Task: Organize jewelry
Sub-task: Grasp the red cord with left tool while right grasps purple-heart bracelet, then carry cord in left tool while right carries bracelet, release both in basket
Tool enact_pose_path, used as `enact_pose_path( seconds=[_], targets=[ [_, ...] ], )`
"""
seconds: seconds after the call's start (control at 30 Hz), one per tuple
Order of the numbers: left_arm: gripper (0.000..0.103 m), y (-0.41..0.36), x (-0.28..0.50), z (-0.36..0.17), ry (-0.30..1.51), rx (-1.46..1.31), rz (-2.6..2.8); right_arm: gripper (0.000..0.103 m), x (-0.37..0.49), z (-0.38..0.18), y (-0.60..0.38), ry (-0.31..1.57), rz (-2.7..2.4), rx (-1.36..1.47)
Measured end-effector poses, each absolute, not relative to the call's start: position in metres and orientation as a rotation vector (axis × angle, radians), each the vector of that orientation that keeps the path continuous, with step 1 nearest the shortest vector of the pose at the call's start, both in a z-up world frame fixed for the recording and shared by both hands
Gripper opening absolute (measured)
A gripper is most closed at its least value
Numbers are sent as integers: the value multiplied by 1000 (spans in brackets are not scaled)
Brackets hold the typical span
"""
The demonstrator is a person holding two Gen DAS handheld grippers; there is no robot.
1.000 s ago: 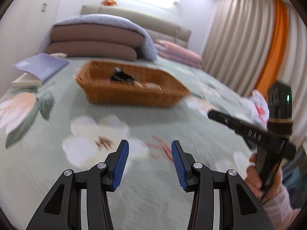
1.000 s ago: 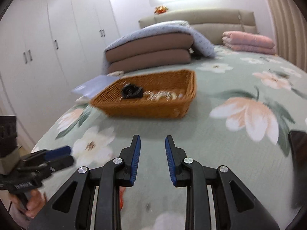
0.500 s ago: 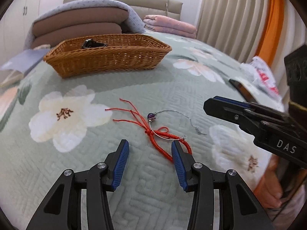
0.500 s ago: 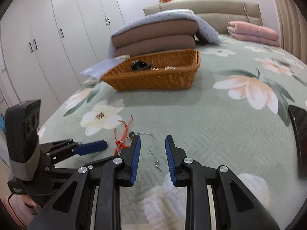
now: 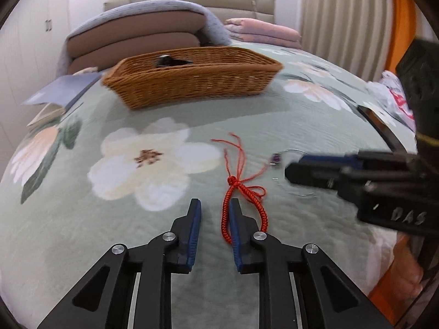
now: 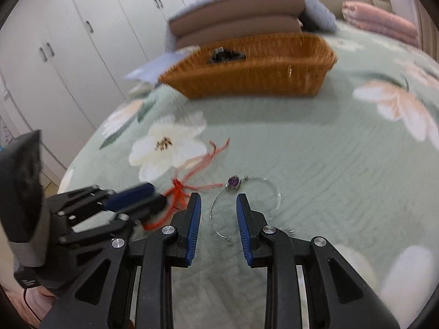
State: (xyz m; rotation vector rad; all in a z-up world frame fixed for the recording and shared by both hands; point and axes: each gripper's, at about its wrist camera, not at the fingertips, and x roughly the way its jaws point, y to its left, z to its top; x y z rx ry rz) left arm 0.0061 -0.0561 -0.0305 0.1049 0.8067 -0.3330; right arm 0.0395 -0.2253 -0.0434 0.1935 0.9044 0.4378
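Note:
A red braided cord bracelet (image 5: 233, 189) lies on the floral bedspread. My left gripper (image 5: 215, 209) hangs low over it, jaws closing, and one red strand runs between the fingers by the right pad without being pinched. A thin silver bangle with a purple stone (image 6: 234, 182) lies just right of the cord. My right gripper (image 6: 218, 205) stands open over it, part of the wire arc between its fingers. A wicker basket (image 5: 192, 82) holding a black item (image 5: 167, 61) sits farther back. The left view shows the right gripper (image 5: 296, 167) and the right view the left gripper (image 6: 153, 196).
Folded bedding (image 5: 142, 41) and pink pillows (image 5: 263, 31) lie behind the basket (image 6: 252, 74). A blue booklet (image 5: 60, 90) lies at the left, a dark phone (image 5: 378, 126) and a plastic bag (image 5: 395, 101) at the right. White wardrobes (image 6: 55, 41) line the left side.
Both grippers have dropped toward the bedspread. The left jaws have narrowed around a strand of the red cord. The right gripper has come over the silver bangle.

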Motion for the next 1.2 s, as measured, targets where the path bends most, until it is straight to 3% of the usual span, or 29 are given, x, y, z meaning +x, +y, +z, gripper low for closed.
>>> enact_pose_path(
  seconds=[0.47, 0.53, 0.63, 0.7, 0.77, 0.8, 0.83, 1.2],
  targets=[
    [20, -10, 21, -38, 779, 18, -213, 28, 54, -50, -184, 862, 111, 63],
    [20, -12, 20, -39, 771, 32, -210, 25, 53, -50, -179, 851, 76, 28],
    [20, -9, 20, -39, 772, 12, -222, 13, 50, -51, -182, 840, 73, 30],
    [20, -7, 20, -39, 772, 1, -230, 13, 46, -50, -184, 834, 98, 43],
    [16, -8, 19, -38, 771, 5, -233, 13, 42, -50, -186, 825, 124, 56],
    [7, -9, 18, -38, 771, 7, -245, 13, 39, -50, -188, 815, 150, 71],
    [6, -11, 17, -38, 770, 8, -255, 13, 36, -49, -191, 804, 190, 96],
    [4, 4, 15, -25, 725, -169, -409, 13, 23, -22, -207, 707, 288, 181]
  ],
)
